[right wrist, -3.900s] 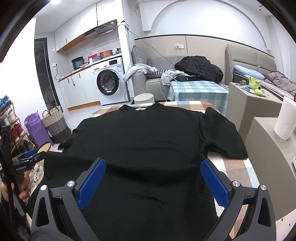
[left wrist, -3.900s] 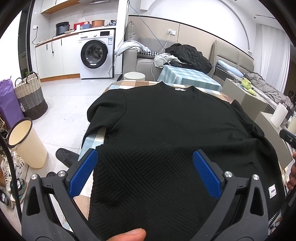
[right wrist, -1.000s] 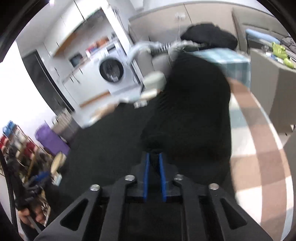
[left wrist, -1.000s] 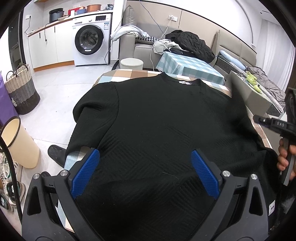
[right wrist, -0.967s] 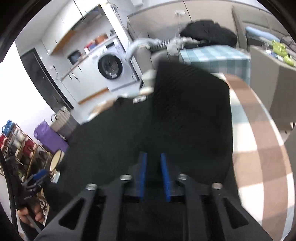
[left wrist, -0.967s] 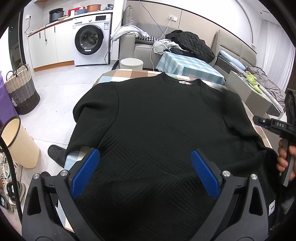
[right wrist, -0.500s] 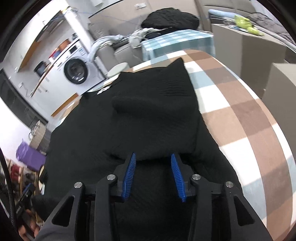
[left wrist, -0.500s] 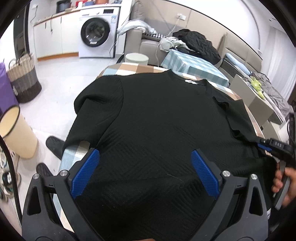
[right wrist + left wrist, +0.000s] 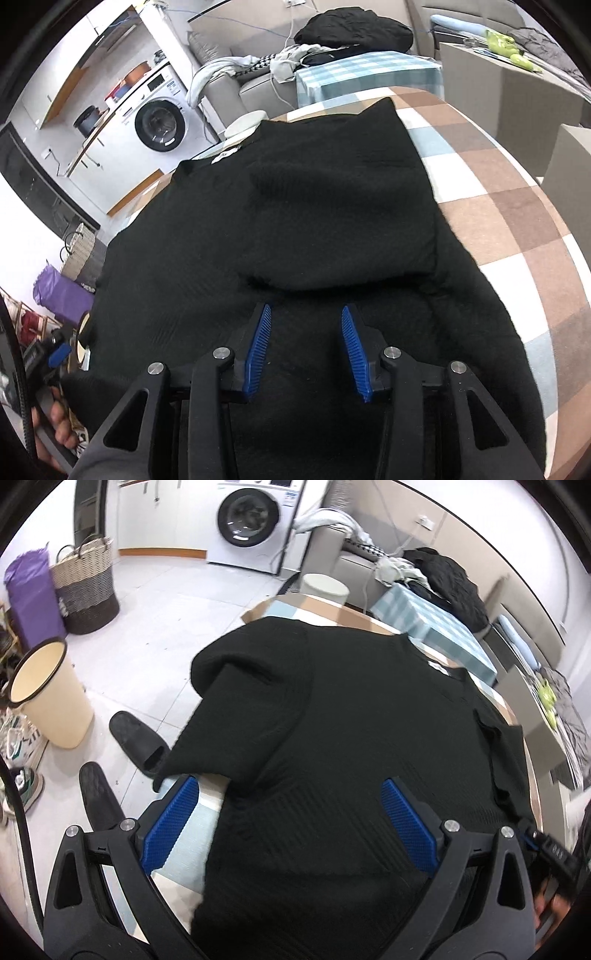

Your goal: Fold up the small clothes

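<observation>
Black sweater (image 9: 351, 738): lies spread front-down or front-up (cannot tell which) across the checked tabletop (image 9: 517, 206), its neck label toward the far edge.
Right sleeve (image 9: 343, 206): folded inward, lying flat on top of the sweater's body, its cuff end just ahead of the right tool.
Left sleeve (image 9: 243, 709): hangs partly over the tabletop's left edge, bunched at the shoulder.
Left tool (image 9: 291, 823): blue pads spread wide apart, holding nothing, poised over the sweater's lower left part, one pad over bare tabletop beside the hem.
Right tool (image 9: 304, 350): pads parted with a moderate gap, nothing between them, low over the sweater's body just behind the folded sleeve.
Floor, left side: cream waste bin (image 9: 48, 698), black slippers (image 9: 138, 744), woven basket (image 9: 85, 587).
Background: washing machine (image 9: 255, 520), sofa with heaped clothes (image 9: 332, 29).
</observation>
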The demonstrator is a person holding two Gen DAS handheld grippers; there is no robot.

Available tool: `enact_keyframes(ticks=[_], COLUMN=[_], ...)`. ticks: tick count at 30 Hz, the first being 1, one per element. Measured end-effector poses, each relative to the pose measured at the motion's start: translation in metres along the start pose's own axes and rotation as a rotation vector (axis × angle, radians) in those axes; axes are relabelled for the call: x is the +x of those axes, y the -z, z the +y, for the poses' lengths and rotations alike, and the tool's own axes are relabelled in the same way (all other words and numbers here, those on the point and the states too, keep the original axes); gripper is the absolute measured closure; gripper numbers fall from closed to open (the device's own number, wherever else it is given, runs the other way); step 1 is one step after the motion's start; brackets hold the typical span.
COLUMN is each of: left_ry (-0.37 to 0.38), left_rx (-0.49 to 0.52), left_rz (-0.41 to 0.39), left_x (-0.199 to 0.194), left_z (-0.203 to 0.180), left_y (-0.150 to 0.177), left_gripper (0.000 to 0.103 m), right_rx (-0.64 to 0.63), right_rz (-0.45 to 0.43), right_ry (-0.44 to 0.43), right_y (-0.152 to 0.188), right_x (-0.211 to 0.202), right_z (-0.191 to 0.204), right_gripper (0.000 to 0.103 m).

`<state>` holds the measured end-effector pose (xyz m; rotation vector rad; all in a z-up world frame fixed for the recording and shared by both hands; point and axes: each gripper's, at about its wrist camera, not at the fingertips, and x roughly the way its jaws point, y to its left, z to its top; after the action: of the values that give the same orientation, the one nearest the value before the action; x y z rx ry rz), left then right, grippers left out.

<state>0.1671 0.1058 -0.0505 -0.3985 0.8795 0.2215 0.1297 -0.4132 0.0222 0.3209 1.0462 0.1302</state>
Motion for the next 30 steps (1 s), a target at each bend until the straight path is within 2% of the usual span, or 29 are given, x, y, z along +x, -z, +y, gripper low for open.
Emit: enact_keyframes(ticks=[8, 10, 12, 18, 21, 25, 30], left_ry=[0.005, 0.014, 0.017, 0.037, 0.073, 0.166, 0.251], left_rx=[-0.056, -0.088, -0.12, -0.218, -0.315, -0.529, -0.628], left_rz=[0.014, 0.016, 0.02, 0.009, 0.032, 0.057, 0.084], left_x=[0.005, 0.005, 0.004, 0.002, 0.009, 0.024, 0.038], left_z=[0.018, 0.026, 0.035, 0.076, 0.106, 0.149, 0.171], left_y=[-0.003, -0.003, -0.002, 0.0, -0.002, 0.003, 0.01], left_gripper=[0.005, 0.009, 0.021, 0.025, 0.025, 0.025, 0.025], right_rx=[-0.011, -0.011, -0.001, 0.006, -0.003, 0.015, -0.001], right_rz=[0.015, 0.003, -0.007, -0.025, -0.028, -0.027, -0.054], right_ry=[-0.024, -0.025, -0.021, 0.007, 0.018, 0.016, 0.014], right_y=[-0.002, -0.002, -0.003, -0.002, 0.001, 0.002, 0.003], right_x=[0.005, 0.001, -0.002, -0.01, -0.013, -0.016, -0.022], right_z=[0.004, 0.003, 0.0, -0.002, -0.002, -0.003, 0.004], right_gripper=[0.062, 0.061, 0.061, 0.06, 0.06, 0.06, 0.06])
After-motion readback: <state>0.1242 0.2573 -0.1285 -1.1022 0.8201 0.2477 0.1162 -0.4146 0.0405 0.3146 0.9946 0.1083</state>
